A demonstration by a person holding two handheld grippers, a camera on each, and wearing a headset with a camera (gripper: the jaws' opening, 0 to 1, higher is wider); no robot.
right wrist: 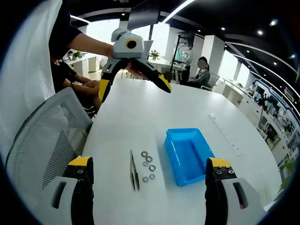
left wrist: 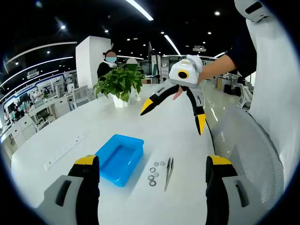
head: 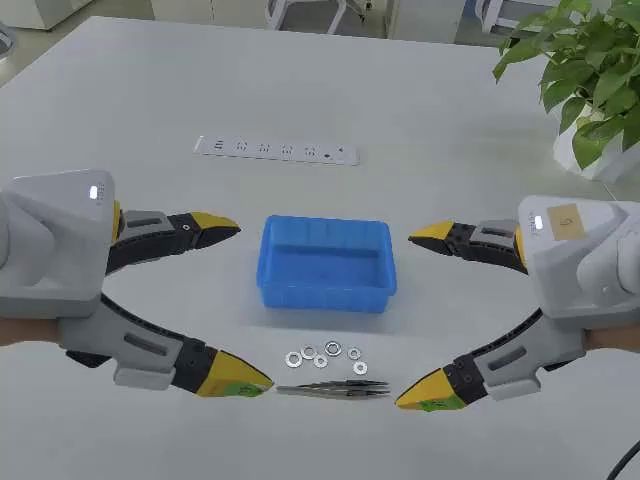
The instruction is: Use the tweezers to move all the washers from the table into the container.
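Six washers (head: 320,361), one tweezers (head: 332,389), one container (head: 327,293); left gripper (head: 254,304), right gripper (head: 404,320) spread, empty.

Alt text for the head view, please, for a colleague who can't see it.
The left tongs and right tongs, both open, flank an empty blue container on a white table. The washers and tweezers lie just in front of it.

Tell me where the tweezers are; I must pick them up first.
In the head view the tweezers lie on the white table near the bottom centre, just on the person's side of the washers, which sit before the blue container.
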